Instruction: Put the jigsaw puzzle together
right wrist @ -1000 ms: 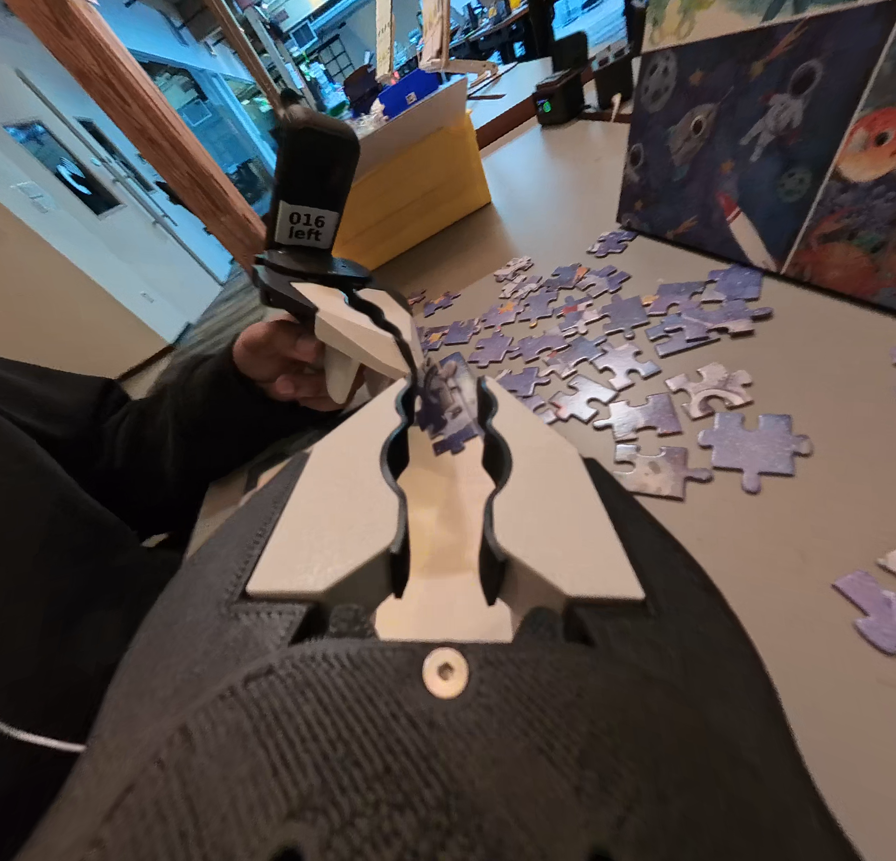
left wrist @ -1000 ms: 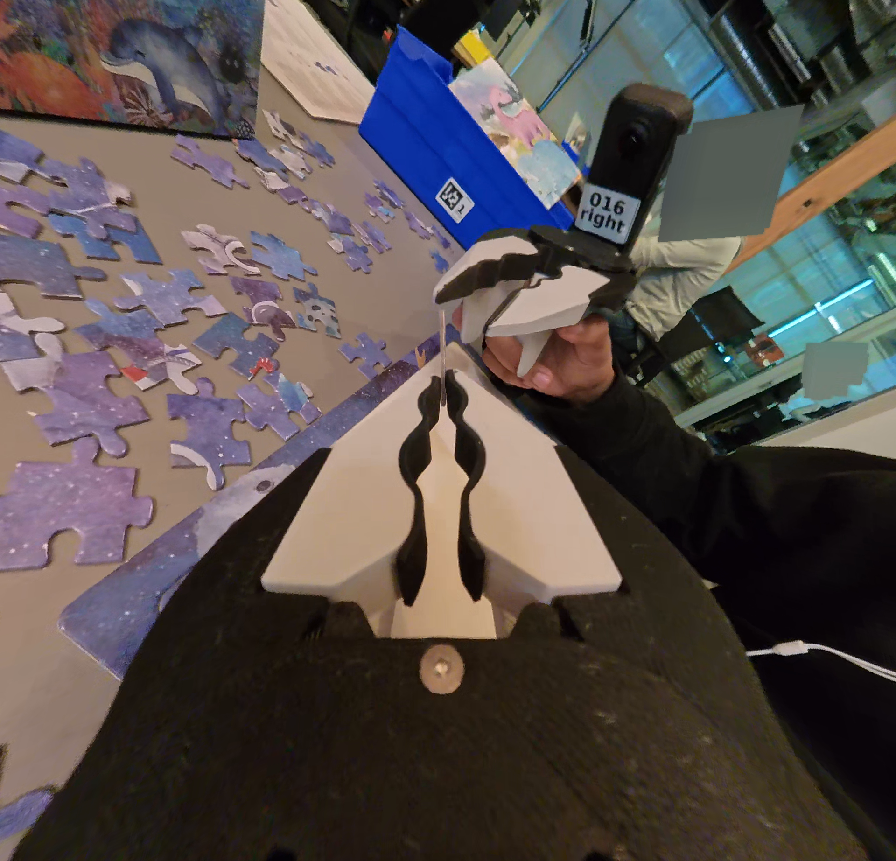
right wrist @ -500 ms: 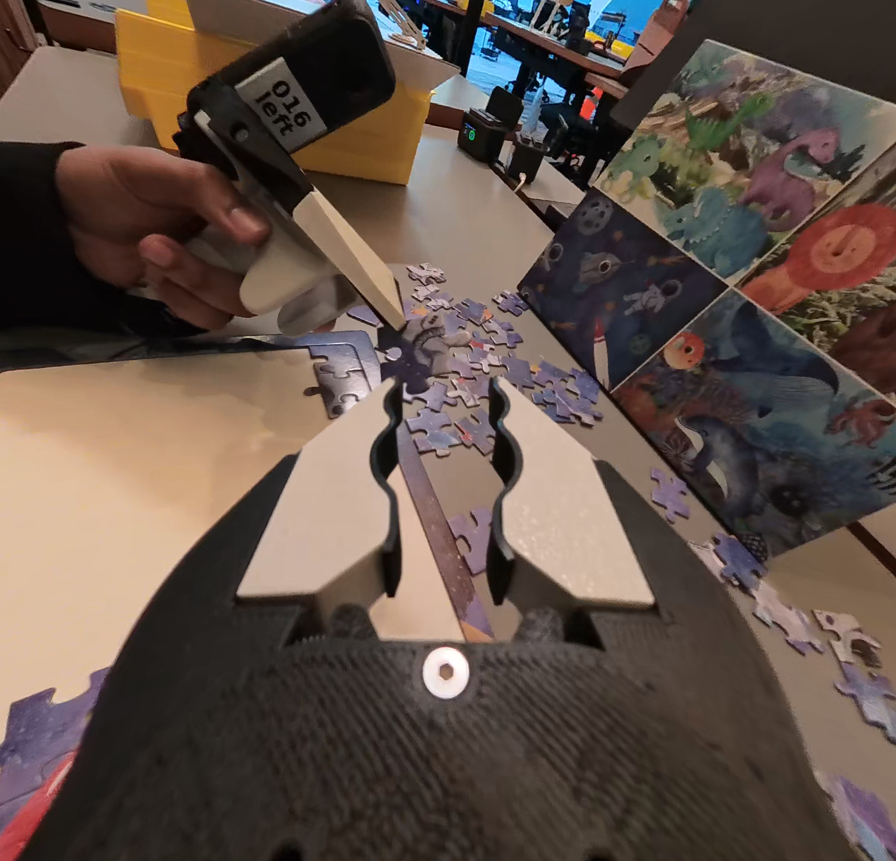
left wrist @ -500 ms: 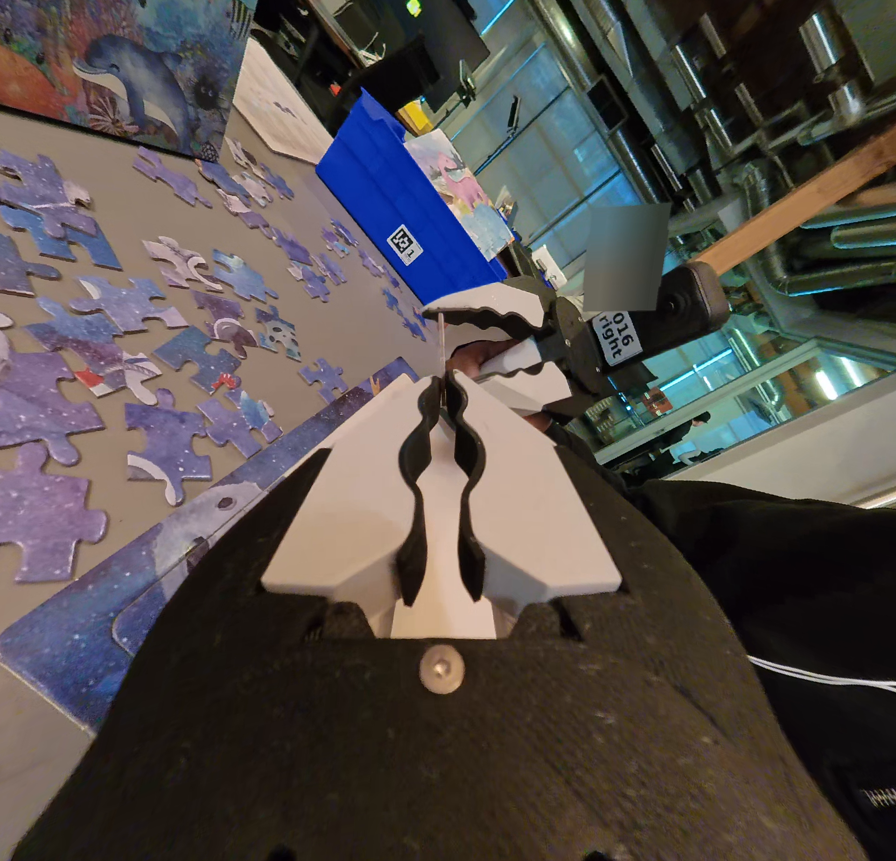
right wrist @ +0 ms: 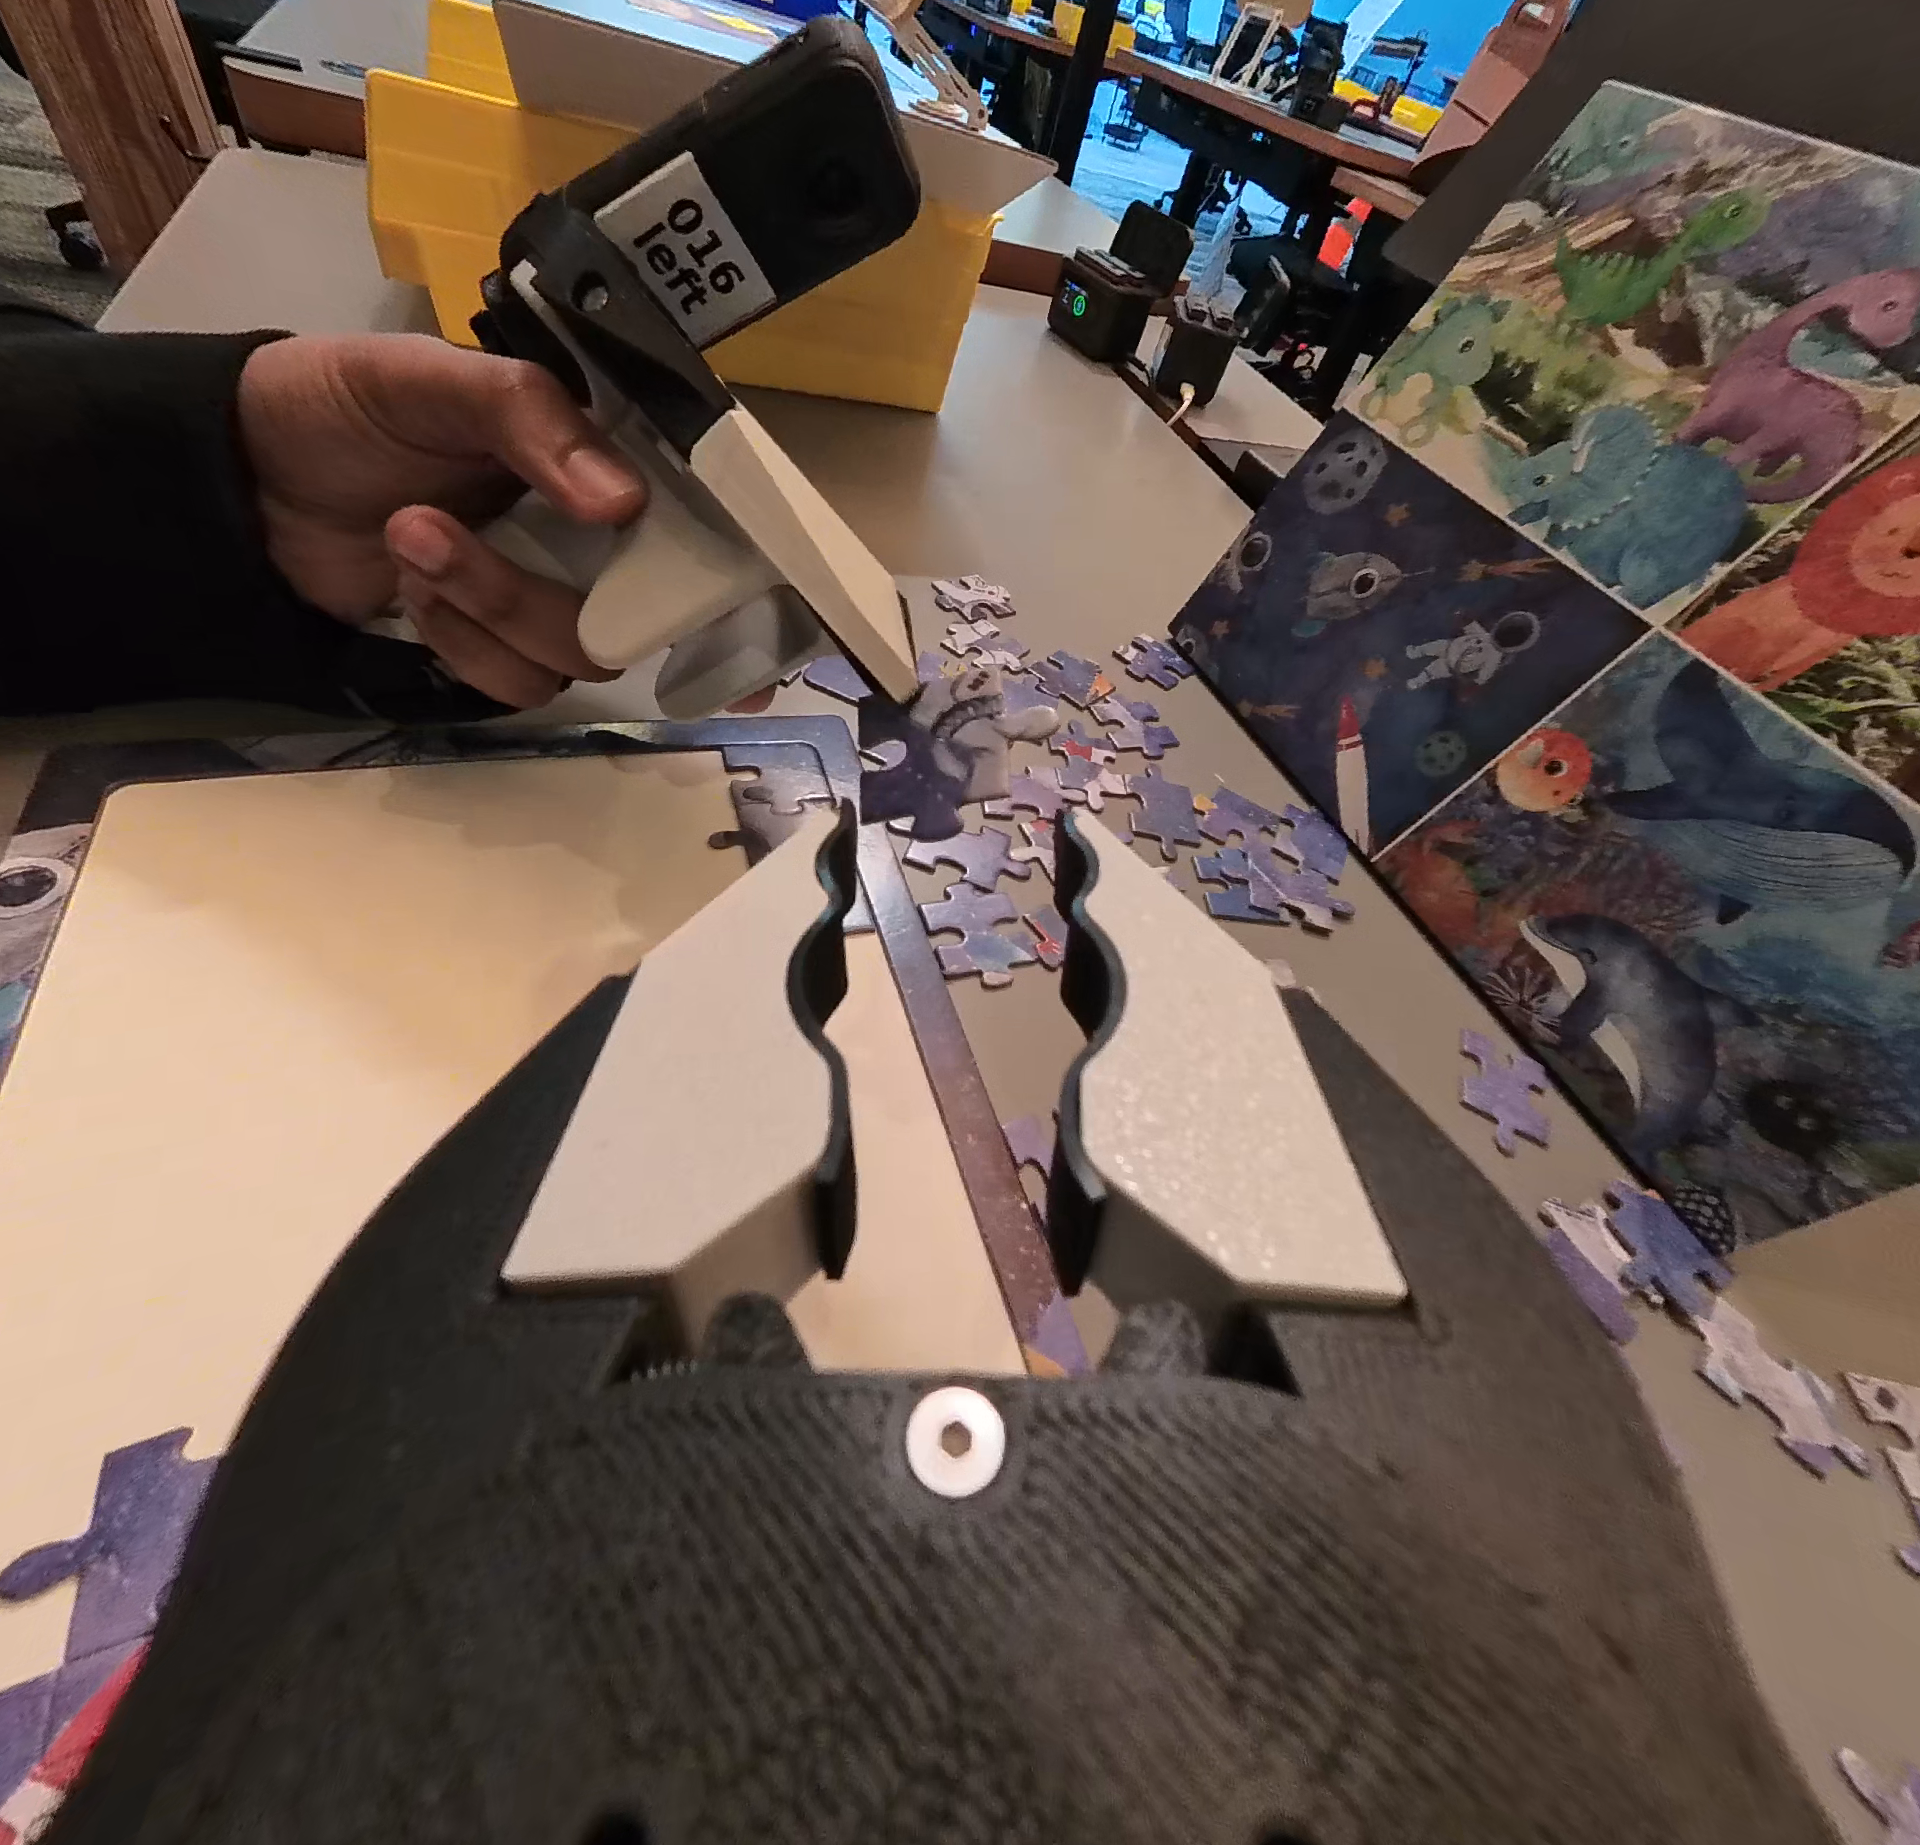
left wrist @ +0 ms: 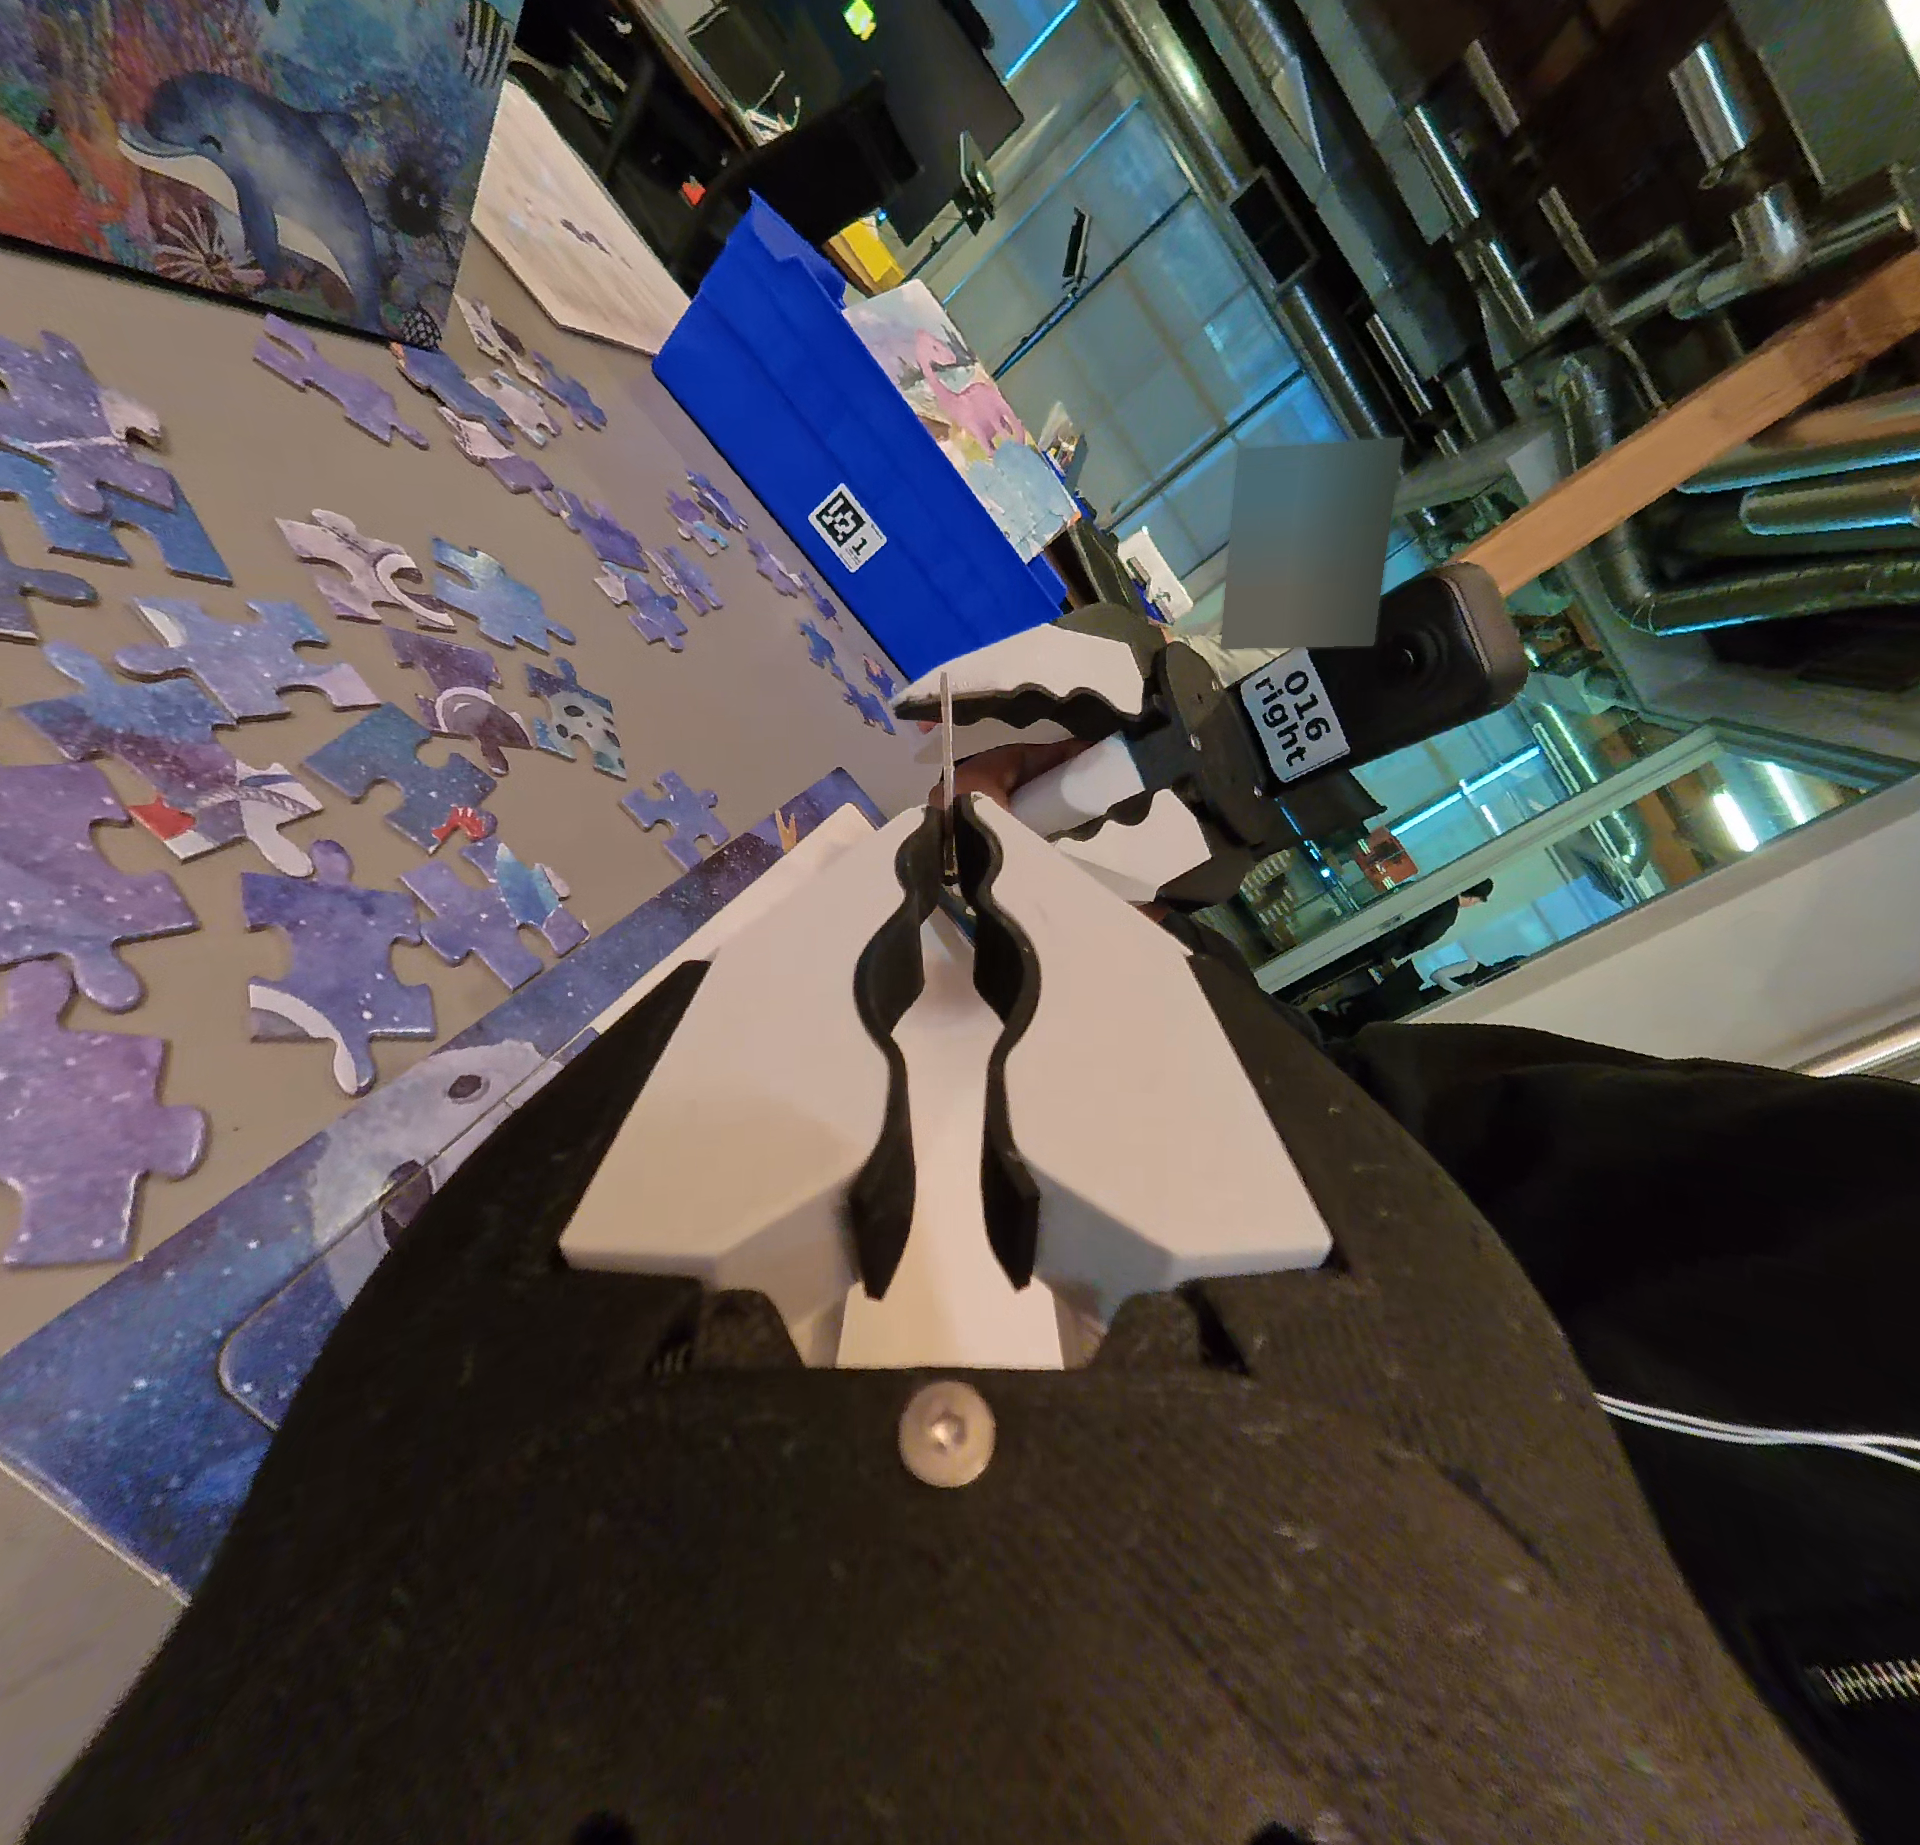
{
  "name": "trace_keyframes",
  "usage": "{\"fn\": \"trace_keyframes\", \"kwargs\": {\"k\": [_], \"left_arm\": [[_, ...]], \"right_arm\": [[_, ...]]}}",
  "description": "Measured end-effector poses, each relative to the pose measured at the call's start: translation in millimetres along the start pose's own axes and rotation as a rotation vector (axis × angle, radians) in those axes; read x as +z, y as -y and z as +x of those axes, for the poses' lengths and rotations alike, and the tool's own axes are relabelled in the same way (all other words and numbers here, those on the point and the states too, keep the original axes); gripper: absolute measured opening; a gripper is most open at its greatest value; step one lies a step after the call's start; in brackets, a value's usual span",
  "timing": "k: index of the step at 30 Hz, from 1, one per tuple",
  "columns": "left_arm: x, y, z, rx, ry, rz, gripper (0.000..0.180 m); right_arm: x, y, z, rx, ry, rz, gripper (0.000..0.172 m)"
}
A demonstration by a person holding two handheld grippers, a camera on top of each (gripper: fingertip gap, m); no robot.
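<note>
Left hand-held gripper (left wrist: 945, 839) pinches an edge-on puzzle piece (left wrist: 944, 746).

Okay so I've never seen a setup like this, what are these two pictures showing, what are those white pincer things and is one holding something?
No robot: a person holds two hand-held grippers, each carrying a camera looking along its fingers. One picture is from the left gripper, the other from the right gripper. The left one pinches a dark blue puzzle piece by its edge. The right one is open, holding nothing. On the grey table lie loose purple-blue puzzle pieces, a puzzle frame board and picture cards.
</note>
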State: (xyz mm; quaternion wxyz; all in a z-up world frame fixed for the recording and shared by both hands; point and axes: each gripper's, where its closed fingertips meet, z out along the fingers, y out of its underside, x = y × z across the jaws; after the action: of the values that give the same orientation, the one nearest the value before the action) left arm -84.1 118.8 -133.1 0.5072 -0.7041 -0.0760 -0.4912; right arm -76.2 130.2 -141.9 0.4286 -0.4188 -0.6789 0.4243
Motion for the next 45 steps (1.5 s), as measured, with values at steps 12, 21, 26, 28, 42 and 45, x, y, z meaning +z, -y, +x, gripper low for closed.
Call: {"fn": "trace_keyframes", "kwargs": {"k": [12,21,26,28,42,45], "left_arm": [[1,-2,1,-0.001,-0.009,-0.011,0.0],[2,-3,1,-0.003,-0.011,-0.016,0.0],[2,-3,1,-0.005,-0.013,-0.016,0.0],[2,-3,1,-0.006,-0.013,-0.016,0.0],[-14,20,-6,0.075,0.079,0.089,0.019],[-32,35,-15,0.132,0.167,0.14,0.018]], "right_arm": [[1,0,-4,-0.019,0.013,-0.001,0.033],[0,1,-5,-0.031,0.014,0.002,0.029],[0,2,-6,-0.043,0.009,0.002,0.028],[0,2,-6,-0.046,0.008,0.002,0.027],[0,1,-7,-0.049,0.016,-0.007,0.027],[1,-1,-8,-0.051,0.021,-0.014,0.027]]}}
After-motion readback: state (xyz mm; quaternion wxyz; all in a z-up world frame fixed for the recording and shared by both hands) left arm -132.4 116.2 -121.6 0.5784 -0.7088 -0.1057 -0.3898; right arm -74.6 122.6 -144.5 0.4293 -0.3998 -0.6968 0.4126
